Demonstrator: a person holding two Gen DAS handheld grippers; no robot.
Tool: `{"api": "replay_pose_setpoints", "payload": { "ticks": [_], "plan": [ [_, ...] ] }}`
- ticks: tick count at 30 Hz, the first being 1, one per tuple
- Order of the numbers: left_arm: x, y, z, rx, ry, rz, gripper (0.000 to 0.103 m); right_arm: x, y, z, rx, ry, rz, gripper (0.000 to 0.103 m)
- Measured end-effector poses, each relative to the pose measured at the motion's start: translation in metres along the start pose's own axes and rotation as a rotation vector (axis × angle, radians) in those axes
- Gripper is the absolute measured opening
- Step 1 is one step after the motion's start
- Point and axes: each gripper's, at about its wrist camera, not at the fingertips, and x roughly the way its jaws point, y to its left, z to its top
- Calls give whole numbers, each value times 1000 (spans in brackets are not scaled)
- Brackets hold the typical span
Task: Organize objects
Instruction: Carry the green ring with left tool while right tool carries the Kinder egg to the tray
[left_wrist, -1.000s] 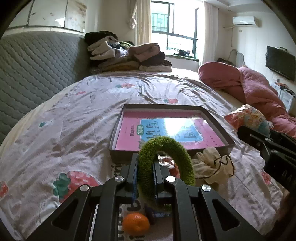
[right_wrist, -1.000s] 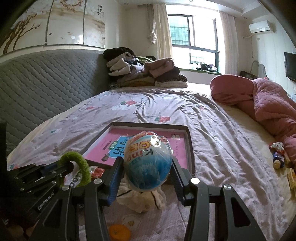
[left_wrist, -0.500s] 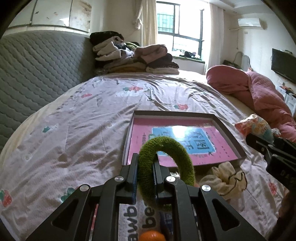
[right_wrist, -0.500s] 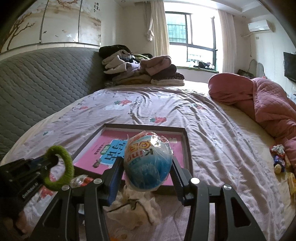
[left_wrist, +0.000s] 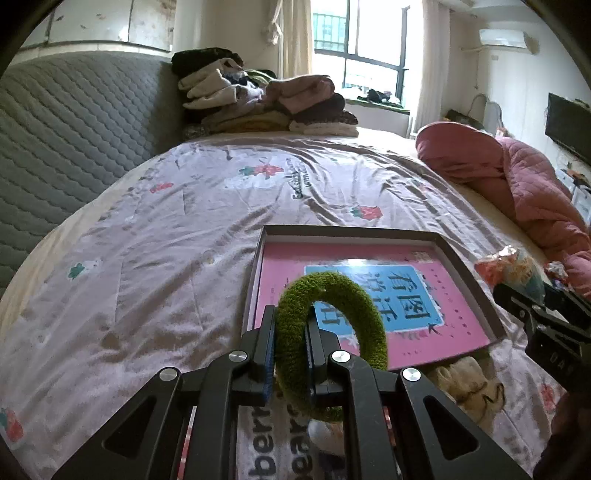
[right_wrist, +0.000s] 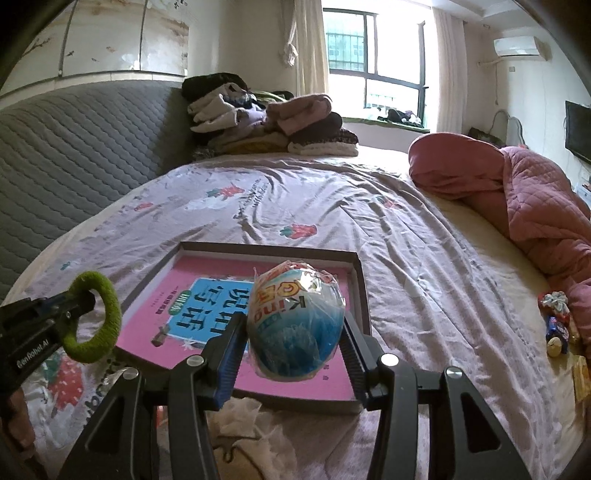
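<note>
Both grippers nearer tray (left_wrist: 469, 273); green ring (left_wrist: 332, 343) upright, edge-on between pads.

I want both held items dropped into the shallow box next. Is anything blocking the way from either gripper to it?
Nothing visible does. The green ring and wrapped egg hang over the box near edge; inside lies only a flat pink book.

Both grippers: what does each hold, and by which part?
Left gripper pinches the green ring across its band; right gripper clamps the wrapped egg by its sides.
</note>
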Motion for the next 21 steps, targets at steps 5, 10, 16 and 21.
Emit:
{"api": "replay_pose_setpoints", "payload": {
  "ticks": [5, 10, 16, 21],
  "plan": [
    [20, -1, 6, 7, 29, 8, 13, 20, -5, -3, 7, 37, -16, 50],
    [37, -4, 8, 17, 67, -8, 13, 39, -13, -8, 26, 75, -15, 50],
    [58, -9, 7, 31, 123, -32, 13, 56, -20, -12, 33, 115, -25, 50],
    [76, -10, 6, 43, 171, -36, 13, 68, -25, -16, 45, 151, -23, 50]
  ]
}}
